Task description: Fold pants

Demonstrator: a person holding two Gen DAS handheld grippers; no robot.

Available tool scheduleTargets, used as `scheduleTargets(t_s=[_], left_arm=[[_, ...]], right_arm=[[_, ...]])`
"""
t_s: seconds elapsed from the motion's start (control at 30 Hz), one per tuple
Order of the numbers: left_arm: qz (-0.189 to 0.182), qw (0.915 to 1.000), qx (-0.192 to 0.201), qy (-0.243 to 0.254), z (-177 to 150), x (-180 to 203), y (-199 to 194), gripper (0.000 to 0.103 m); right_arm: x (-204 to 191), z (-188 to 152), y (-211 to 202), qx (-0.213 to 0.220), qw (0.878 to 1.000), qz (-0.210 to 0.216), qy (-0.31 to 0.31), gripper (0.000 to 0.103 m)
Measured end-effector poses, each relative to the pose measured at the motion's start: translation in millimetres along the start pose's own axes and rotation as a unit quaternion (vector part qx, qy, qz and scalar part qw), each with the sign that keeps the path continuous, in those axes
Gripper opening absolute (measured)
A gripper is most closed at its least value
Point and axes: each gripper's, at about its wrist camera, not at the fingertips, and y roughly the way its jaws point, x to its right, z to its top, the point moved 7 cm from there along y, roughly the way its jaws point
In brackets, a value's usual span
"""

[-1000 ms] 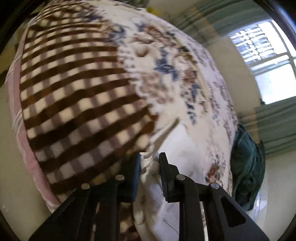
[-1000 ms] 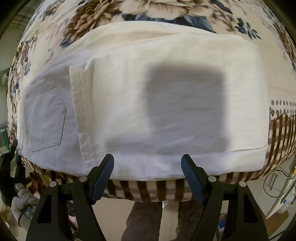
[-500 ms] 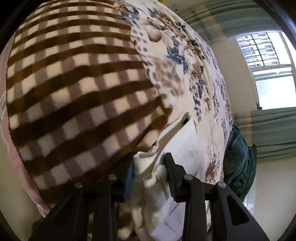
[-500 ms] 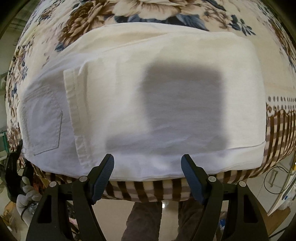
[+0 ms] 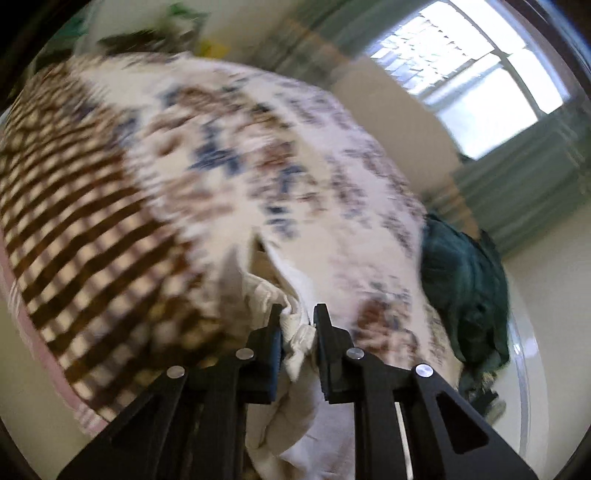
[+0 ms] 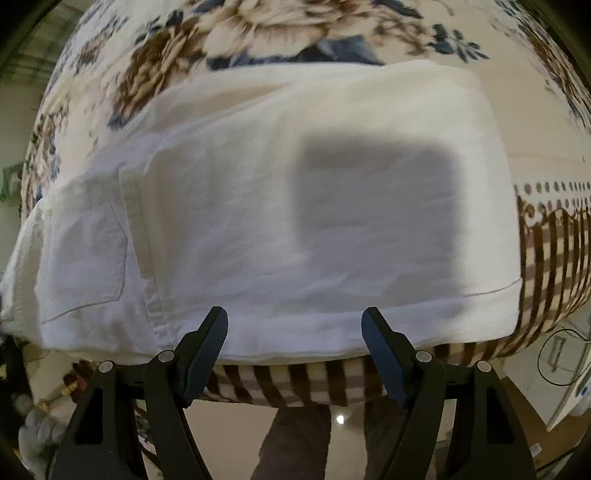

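Observation:
White pants (image 6: 295, 206) lie folded on the bed, the back pocket (image 6: 85, 258) at the left and the legs folded over across the middle and right. My right gripper (image 6: 295, 325) is open and empty, just above the pants' near edge. My left gripper (image 5: 297, 314) is shut on a bunched white end of the pants (image 5: 295, 332) and holds it lifted off the bed. The left wrist view is motion-blurred.
The bed carries a floral blanket (image 6: 258, 29) with a brown checked border (image 6: 554, 258) along the near edge. A dark green cloth heap (image 5: 461, 280) lies at the bed's far side below a window (image 5: 480, 81). The person's legs (image 6: 295, 443) stand at the bed edge.
My left gripper has swung up and away from the bed with the white cloth in it; its view is now blurred. The pants' left end has lifted and bunched. My right gripper stays still.

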Motion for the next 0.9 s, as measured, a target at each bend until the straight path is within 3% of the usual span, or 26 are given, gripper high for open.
scheduleTargets(t_s=[0.1, 0.23, 0.33, 0.4, 0.47, 0.53, 0.57, 0.63, 0.73, 0.77, 0.83, 0.87, 0.9], left_arm=[[-0.031, 0.9987, -0.002, 0.040, -5, 52, -10, 0.013], [-0.075, 0.9925, -0.026, 0.093, -35, 131, -18, 0.013], [-0.113, 0.9834, -0.067, 0.126, -83, 192, -15, 0.013], [-0.129, 0.9775, -0.096, 0.137, -116, 218, -10, 0.008], [-0.148, 0.9672, -0.135, 0.157, -159, 248, 1, 0.005], [-0.155, 0.9551, -0.169, 0.187, -199, 271, 14, 0.005], [-0.157, 0.9453, -0.195, 0.209, -223, 284, 22, 0.005], [-0.142, 0.9343, -0.238, 0.224, -253, 297, 34, 0.006], [-0.095, 0.9301, -0.269, 0.231, -268, 295, 44, 0.008], [-0.071, 0.9325, -0.268, 0.231, -266, 288, 47, 0.016], [-0.006, 0.9369, -0.253, 0.241, -258, 269, 53, 0.047], [0.029, 0.9369, -0.245, 0.247, -249, 258, 60, 0.082], [0.054, 0.9360, -0.241, 0.251, -245, 247, 65, 0.093]], right_arm=[[17, 3, -12, 0.012, 1.000, 0.024, 0.014, 0.077], [51, 6, -31, 0.026, 0.998, 0.049, 0.027, 0.077], [85, 7, -47, 0.038, 0.997, 0.058, 0.032, 0.077], [112, 16, -58, 0.043, 0.997, 0.055, 0.036, 0.077], [139, 17, -65, 0.048, 0.996, 0.053, 0.048, 0.077], [169, 19, -73, 0.054, 0.996, 0.049, 0.061, 0.077], [186, 21, -79, 0.057, 0.995, 0.048, 0.066, 0.077], [206, 23, -87, 0.063, 0.994, 0.051, 0.071, 0.077], [221, 31, -96, 0.068, 0.992, 0.086, 0.064, 0.077], [219, 35, -96, 0.065, 0.991, 0.103, 0.060, 0.077], [203, 48, -91, 0.059, 0.988, 0.135, 0.043, 0.079], [193, 52, -87, 0.055, 0.988, 0.143, 0.035, 0.082], [176, 58, -75, 0.041, 0.988, 0.149, 0.021, 0.082]])
